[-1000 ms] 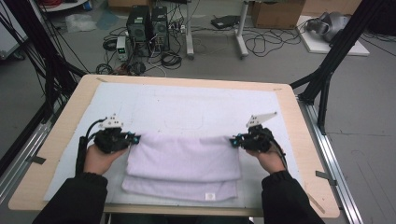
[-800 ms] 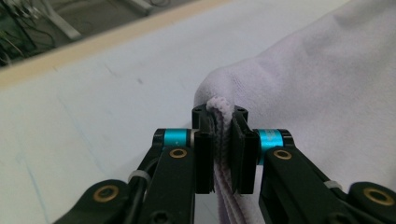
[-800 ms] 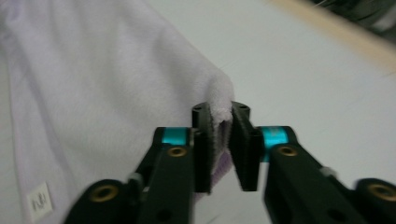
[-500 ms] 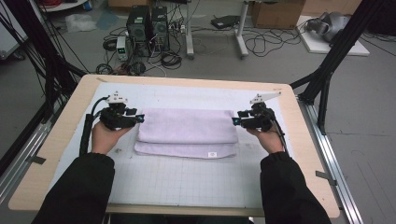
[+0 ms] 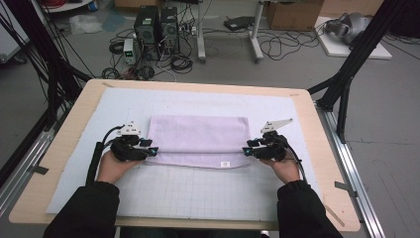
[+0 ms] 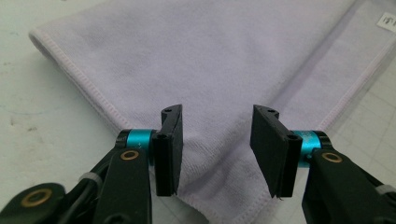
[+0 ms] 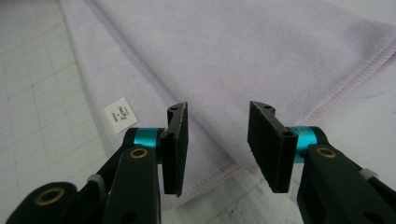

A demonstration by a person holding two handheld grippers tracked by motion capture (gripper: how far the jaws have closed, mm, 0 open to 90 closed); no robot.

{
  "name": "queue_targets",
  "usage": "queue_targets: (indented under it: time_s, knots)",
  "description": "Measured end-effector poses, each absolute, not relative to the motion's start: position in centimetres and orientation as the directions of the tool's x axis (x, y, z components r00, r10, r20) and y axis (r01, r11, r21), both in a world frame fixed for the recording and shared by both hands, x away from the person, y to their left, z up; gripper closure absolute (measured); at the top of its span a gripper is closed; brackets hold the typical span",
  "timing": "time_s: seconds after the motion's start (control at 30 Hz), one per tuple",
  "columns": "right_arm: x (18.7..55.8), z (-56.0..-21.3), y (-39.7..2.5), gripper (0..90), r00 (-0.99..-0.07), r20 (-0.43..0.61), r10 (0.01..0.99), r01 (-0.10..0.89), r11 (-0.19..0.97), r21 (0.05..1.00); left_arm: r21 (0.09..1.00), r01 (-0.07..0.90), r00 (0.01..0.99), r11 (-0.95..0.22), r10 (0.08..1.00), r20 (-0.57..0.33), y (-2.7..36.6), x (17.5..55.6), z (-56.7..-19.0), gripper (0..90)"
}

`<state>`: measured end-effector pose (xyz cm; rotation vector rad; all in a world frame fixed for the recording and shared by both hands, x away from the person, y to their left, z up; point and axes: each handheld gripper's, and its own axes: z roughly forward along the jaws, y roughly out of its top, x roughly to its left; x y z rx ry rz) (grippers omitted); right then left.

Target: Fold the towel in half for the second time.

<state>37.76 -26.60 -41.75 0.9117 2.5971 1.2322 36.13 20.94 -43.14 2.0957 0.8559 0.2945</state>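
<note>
A lavender towel (image 5: pixel 198 138) lies folded flat on the white gridded mat (image 5: pixel 198 193), with a small white label (image 5: pixel 225 163) near its front edge. My left gripper (image 5: pixel 151 150) sits at the towel's near left corner. In the left gripper view it (image 6: pixel 217 149) is open, and the towel (image 6: pixel 210 60) corner lies under the gap between the jaws. My right gripper (image 5: pixel 246 151) sits at the near right corner. It (image 7: pixel 218 149) is open too, over the hemmed towel (image 7: pixel 224 51) edge, with the label (image 7: pixel 120 114) just to its left.
The mat covers most of a wooden table (image 5: pixel 79 104). Black frame posts (image 5: pixel 346 84) rise at the table's left and right sides. Bare mat stretches in front of the towel toward the person's sleeves (image 5: pixel 84 213).
Both grippers carried the towel's near edge away and laid it over, folding the towel. They have since drawn back toward the person to the near corners and stand open.
</note>
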Motion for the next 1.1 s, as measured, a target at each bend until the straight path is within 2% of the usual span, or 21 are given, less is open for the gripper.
queue_targets:
  time_s: [0.13, 0.27, 0.33, 0.43, 0.57, 0.77, 0.9, 0.93, 0.97, 1.0, 1.1]
  knots:
    - [37.9, -42.1, -26.2, 57.6, -0.815, 0.092, 0.572, 0.450, 0.526, 0.722, 0.759, 0.479, 0.736, -0.440, 0.673, -0.074, 20.7, 36.3, -43.6, 57.4]
    - [38.4, -43.0, -26.0, 58.8, -0.811, 0.093, 0.578, 0.467, 0.543, 0.698, 0.752, 0.473, 0.730, -0.459, 0.682, -0.043, 20.5, 36.3, -43.8, 65.2]
    - [38.5, -43.4, -25.7, 64.0, -0.815, 0.089, 0.572, 0.465, 0.555, 0.690, 0.756, 0.466, 0.732, -0.459, 0.680, -0.038, 20.6, 36.4, -43.8, 75.5]
    - [38.6, -43.5, -25.5, 84.5, -0.819, 0.090, 0.567, 0.461, 0.556, 0.692, 0.762, 0.469, 0.729, -0.448, 0.683, -0.047, 20.8, 36.4, -43.7, 84.8]
    - [38.5, -42.8, -25.3, 87.1, -0.826, 0.101, 0.554, 0.458, 0.557, 0.692, 0.772, 0.463, 0.724, -0.435, 0.689, -0.046, 21.1, 36.2, -43.2, 86.4]
    - [36.8, -40.3, -25.7, 87.2, -0.843, 0.091, 0.530, 0.407, 0.519, 0.751, 0.809, 0.427, 0.716, -0.404, 0.698, -0.029, 22.2, 35.0, -41.3, 86.4]
    - [34.8, -39.4, -25.5, 86.7, -0.865, 0.106, 0.490, 0.399, 0.545, 0.737, 0.811, 0.406, 0.741, -0.422, 0.672, -0.021, 22.7, 33.3, -41.1, 85.9]
    - [34.5, -39.6, -25.4, 82.9, -0.873, 0.127, 0.472, 0.403, 0.547, 0.734, 0.807, 0.409, 0.743, -0.427, 0.669, -0.023, 22.8, 32.9, -41.4, 82.4]
    - [34.2, -39.8, -25.3, 75.4, -0.873, 0.135, 0.469, 0.405, 0.542, 0.737, 0.802, 0.423, 0.738, -0.422, 0.674, -0.035, 22.9, 32.7, -41.8, 70.4]
    - [34.0, -40.0, -25.4, 75.4, -0.873, 0.145, 0.466, 0.409, 0.534, 0.740, 0.797, 0.435, 0.741, -0.419, 0.669, -0.053, 23.0, 32.6, -42.2, 63.7]
    - [34.2, -40.9, -25.6, 72.6, -0.857, 0.188, 0.480, 0.442, 0.497, 0.747, 0.790, 0.451, 0.736, -0.415, 0.674, -0.065, 22.9, 32.5, -43.0, 60.8]
